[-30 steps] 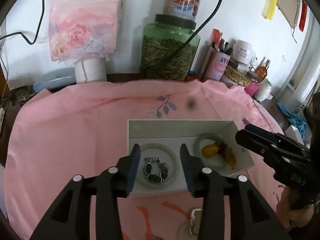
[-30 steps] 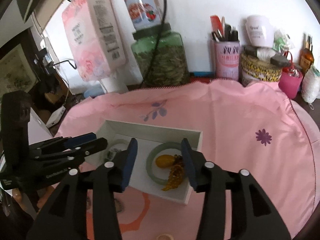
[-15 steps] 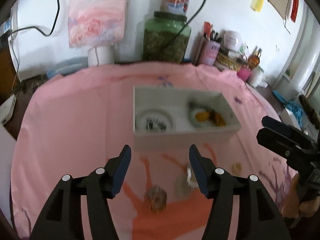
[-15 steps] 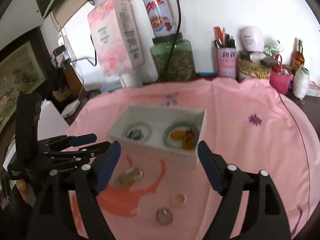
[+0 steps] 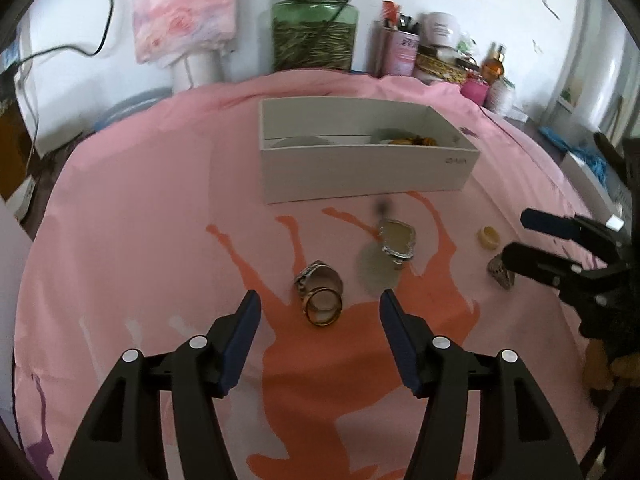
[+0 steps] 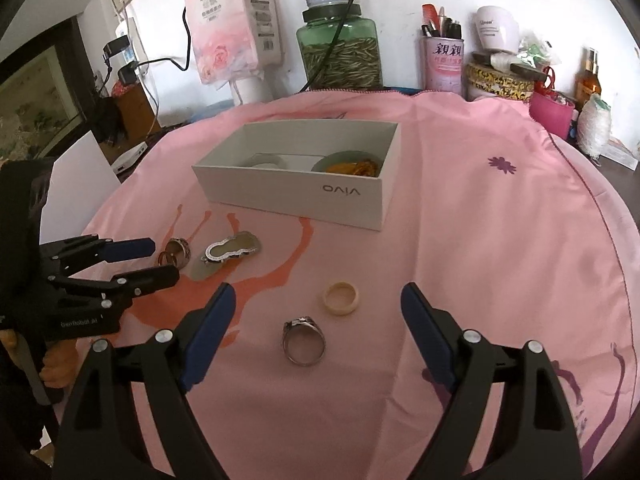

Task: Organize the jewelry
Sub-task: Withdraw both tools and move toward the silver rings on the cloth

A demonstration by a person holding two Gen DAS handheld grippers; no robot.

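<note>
A white box (image 6: pixel 296 192) stands on the pink cloth; inside lie a green bangle with amber pieces (image 6: pixel 352 166) and a pale bangle (image 6: pixel 266 163). Loose on the cloth are two stacked rings (image 5: pixel 320 292), a silver-framed pendant (image 5: pixel 396 240) on a pale disc (image 5: pixel 374 274), a cream ring (image 6: pixel 340 298) and a silver ring (image 6: pixel 304 340). My left gripper (image 5: pixel 319 298) hangs open just short of the stacked rings, holding nothing. My right gripper (image 6: pixel 317 294) is open wide, the silver ring and cream ring lying between and ahead of its fingers, untouched.
Along the wall behind the cloth stand a green glass jar (image 6: pixel 340 52) with a can on top, a pink tissue pack (image 6: pixel 234 28), a pink pen cup (image 6: pixel 442 64), a patterned tin (image 6: pixel 500 80) and bottles. A cable hangs down over the jar.
Both grippers pulled back from over the box toward the near side of the cloth and sank. Their jaws opened wider. The loose rings and pendant came into view.
</note>
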